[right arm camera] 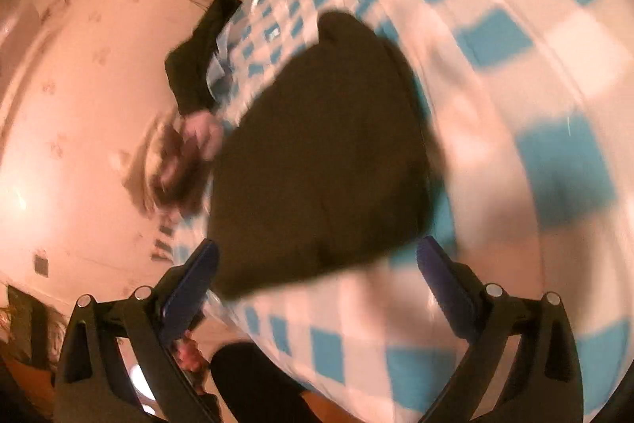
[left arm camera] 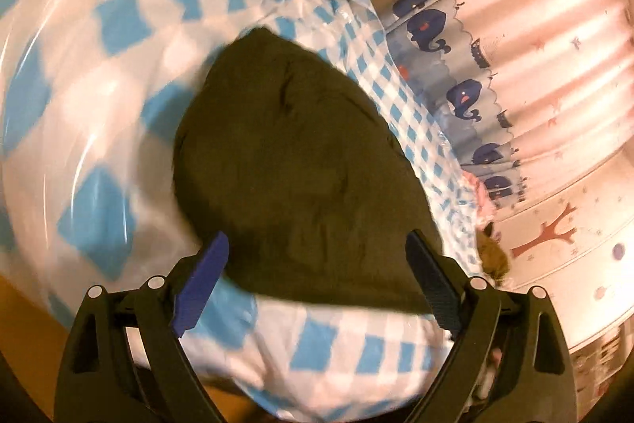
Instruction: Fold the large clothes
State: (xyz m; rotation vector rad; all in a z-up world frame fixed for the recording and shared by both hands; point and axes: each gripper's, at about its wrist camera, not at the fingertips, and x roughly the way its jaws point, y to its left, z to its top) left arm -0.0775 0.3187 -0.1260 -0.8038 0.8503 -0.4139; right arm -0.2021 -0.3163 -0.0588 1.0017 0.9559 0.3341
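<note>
Left gripper (left arm camera: 317, 284), right gripper (right arm camera: 317, 288), black frames, blue jaws, silver rivets

My left view shows a dark olive-brown garment (left arm camera: 301, 161) of matt woven cloth, softly creased, with no sheen. Under it I see a blue-and-white checked plastic table cover (left arm camera: 99, 26), glossy and smooth, throwing bright streaks of glare. The left gripper (left arm camera: 317, 288) looks like matt black moulded plastic, its blue finger pads (left arm camera: 202, 284) finely ribbed, with small shiny metal pins at the joints. The whale-print curtain (left arm camera: 459, 66) reads as thin cloth. From my right gripper (right arm camera: 317, 288), the same matt plastic and dull garment (right arm camera: 325, 145) show, blurred.
</note>
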